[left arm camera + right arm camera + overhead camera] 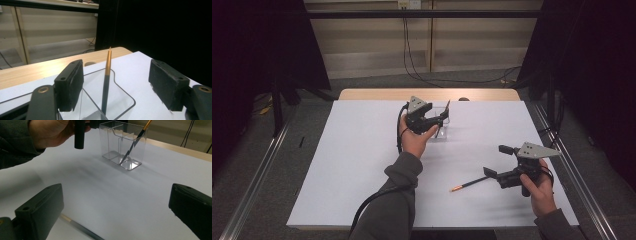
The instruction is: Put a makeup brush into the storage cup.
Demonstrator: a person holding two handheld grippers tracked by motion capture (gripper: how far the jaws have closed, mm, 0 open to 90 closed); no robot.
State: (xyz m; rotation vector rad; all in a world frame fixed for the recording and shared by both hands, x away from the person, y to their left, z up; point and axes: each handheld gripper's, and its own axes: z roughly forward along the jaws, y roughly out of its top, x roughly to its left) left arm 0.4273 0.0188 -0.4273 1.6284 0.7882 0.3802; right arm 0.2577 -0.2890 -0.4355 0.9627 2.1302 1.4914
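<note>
1. The left gripper (439, 119) hangs over a clear plastic holder (441, 123) at about 12 o'clock on the white counter (362, 165). Its jaws stand apart, pressing on nothing.
2. A black pencil with a gold-coloured upper end (106, 82) leans inside the holder (117, 100). In the left gripper view it rises between the two spread jaws, touching neither. Its lower end is cut off by the bottom edge of that view.
3. In the right gripper view the holder (123, 145) shows a dividing wall and two compartments. The pencil (135, 143) slants in the right-hand one, its tip cut off at the top edge.
4. In the high view the holder is hard to make out, partly covered by the left gripper.
5. The right gripper (492, 176) sits at about 4 o'clock, jaws wide apart and empty.
6. A second pencil (467, 184) lies flat on the counter, just ahead of the right jaws. In the right gripper view it (80, 227) is blurred and partly hidden behind the left-hand jaw.
</note>
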